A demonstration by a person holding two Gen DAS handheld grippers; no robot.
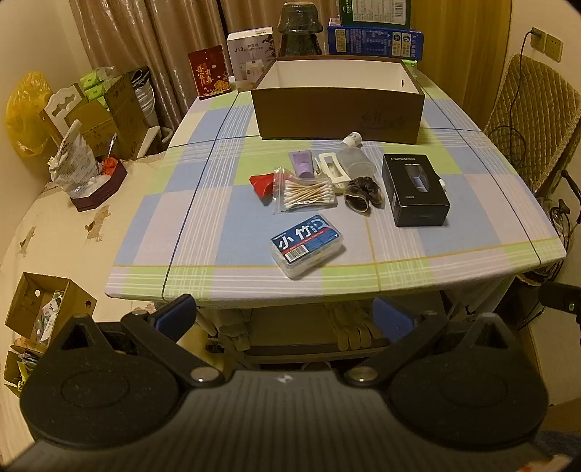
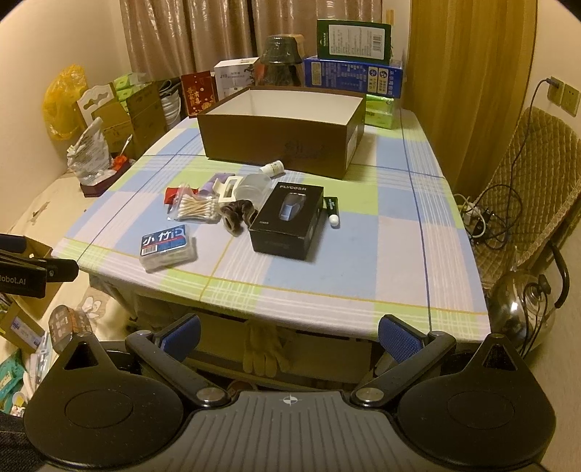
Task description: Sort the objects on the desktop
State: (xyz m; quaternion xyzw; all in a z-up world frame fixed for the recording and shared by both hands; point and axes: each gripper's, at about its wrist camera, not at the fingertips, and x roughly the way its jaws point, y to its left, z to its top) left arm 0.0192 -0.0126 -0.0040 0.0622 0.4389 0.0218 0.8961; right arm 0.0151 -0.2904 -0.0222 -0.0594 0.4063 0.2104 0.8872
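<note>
On the checked tablecloth lie a blue-labelled clear case (image 1: pixel 308 245) (image 2: pixel 167 247), a bag of cotton swabs (image 1: pixel 304 192) (image 2: pixel 194 207), a black shaver box (image 1: pixel 415 188) (image 2: pixel 288 220), a dark scrunchie (image 1: pixel 363 192) (image 2: pixel 236 215), a white hair clip (image 1: pixel 332 169), a purple tube (image 1: pixel 303 163), a clear bottle (image 1: pixel 354 156) (image 2: pixel 256 181) and a red item (image 1: pixel 262 183). Behind them stands an open brown box (image 1: pixel 337 116) (image 2: pixel 279 143) whose inside looks bare. My left gripper (image 1: pixel 287 316) and right gripper (image 2: pixel 288 336) hover open before the table's near edge, holding nothing.
Stacked cartons (image 2: pixel 354 78) and a dark vase (image 1: pixel 299 32) stand behind the brown box. A quilted chair (image 2: pixel 533 188) with cables is at the right. Cardboard boxes (image 1: pixel 40 308) and bags crowd the bed at the left. Gloves (image 2: pixel 259 352) hang under the table.
</note>
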